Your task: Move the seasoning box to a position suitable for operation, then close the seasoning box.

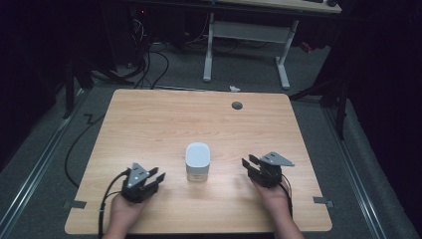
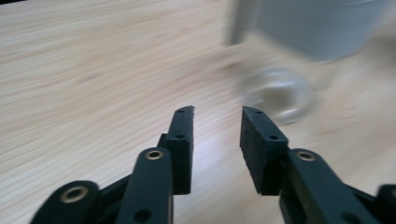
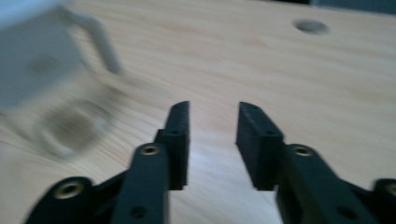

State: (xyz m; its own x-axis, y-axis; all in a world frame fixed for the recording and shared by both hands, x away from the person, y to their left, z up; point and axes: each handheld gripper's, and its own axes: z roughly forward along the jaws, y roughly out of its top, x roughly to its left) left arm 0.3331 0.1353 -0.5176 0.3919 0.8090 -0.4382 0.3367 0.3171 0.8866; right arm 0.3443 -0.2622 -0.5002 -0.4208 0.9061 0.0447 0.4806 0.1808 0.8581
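No brand or writing I can make out on the white box (image 1: pixel 197 161); it's too small from above and smeared by blur up close. It stands upright on the table (image 1: pixel 149 124), a bit toward my side of the middle, between my two grippers and apart from both. From the high view my left gripper (image 1: pixel 155 179) sits at about 8 o'clock from the box and my right gripper (image 1: pixel 249 163) at about 3 o'clock, both low over the wood.

The left gripper view gives me what the top camera doesn't: a clear, roundish part (image 2: pixel 279 94) under the white body, at about 1 o'clock from my fingers (image 2: pixel 182 140). In the right gripper view the box (image 3: pixel 42 60) is at 10 o'clock, also blurred, and the round cable hole (image 3: pixel 310 26) in the table is at 1 o'clock.

Fingers on both sides are parted with a moderate gap, nothing between them.

Light wood-grain top, grey carpet around it, cables (image 1: pixel 149 64) on the floor, another white-legged desk (image 1: pixel 249 35) at 12 o'clock, dark room.
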